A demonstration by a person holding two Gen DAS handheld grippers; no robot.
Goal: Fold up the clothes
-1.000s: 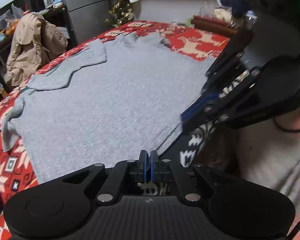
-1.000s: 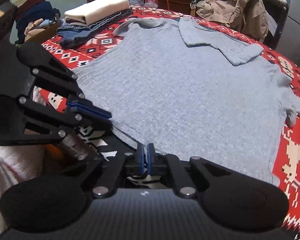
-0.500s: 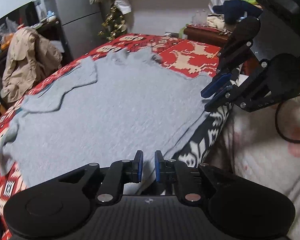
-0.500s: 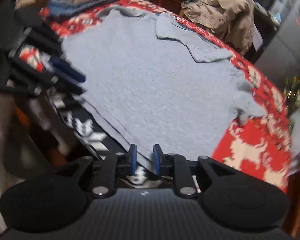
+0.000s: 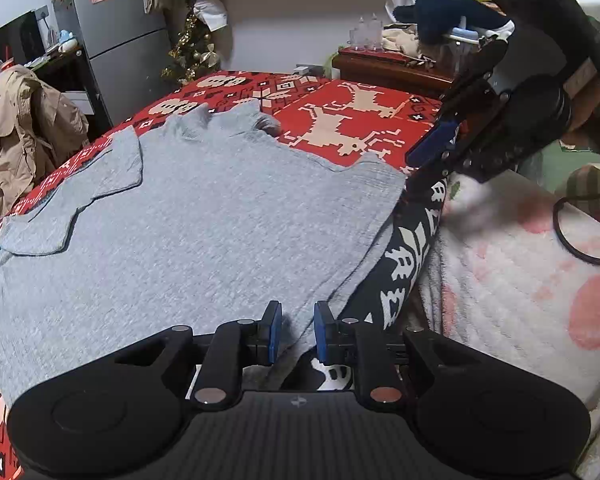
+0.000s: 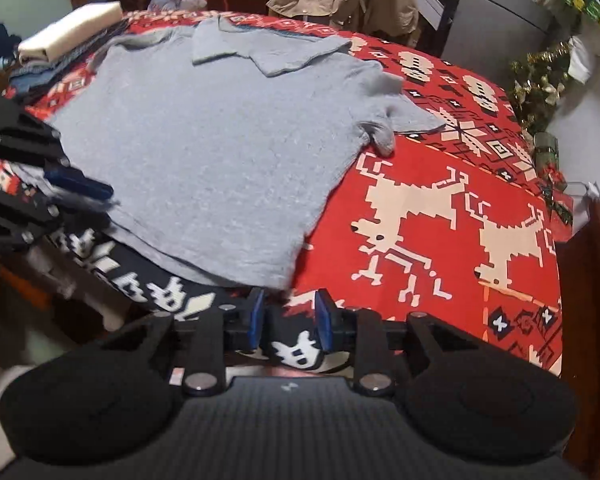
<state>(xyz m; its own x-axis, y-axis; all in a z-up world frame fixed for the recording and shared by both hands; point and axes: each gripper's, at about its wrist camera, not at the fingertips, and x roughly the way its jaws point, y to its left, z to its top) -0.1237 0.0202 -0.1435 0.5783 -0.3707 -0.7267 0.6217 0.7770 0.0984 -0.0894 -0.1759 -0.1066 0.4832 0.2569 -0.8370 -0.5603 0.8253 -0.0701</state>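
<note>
A grey short-sleeved shirt [image 5: 188, 216] lies flat on a red patterned blanket [image 5: 352, 120], one sleeve folded over its body. Its hem hangs at the near edge. My left gripper [image 5: 295, 330] is open, its blue pads just over the hem and not holding it. My right gripper [image 6: 287, 320] is open at the near edge, just past the shirt's hem corner [image 6: 276, 276], empty. The shirt [image 6: 220, 148] fills the left of the right wrist view. Each gripper shows in the other's view: the right gripper [image 5: 440, 148] and the left gripper [image 6: 72, 188].
A stack of folded clothes [image 6: 68, 36] sits at the far left of the blanket. A tan jacket [image 5: 20, 136] hangs on a chair beyond the bed. A wooden cabinet [image 5: 392, 68] and a fridge [image 5: 116, 32] stand behind. A white fleece [image 5: 520, 280] lies at the near right.
Both grippers went from shut on the shirt's hem to open, letting it go. The hem now lies on the blanket's edge. The right gripper swung right, toward the hem corner.
</note>
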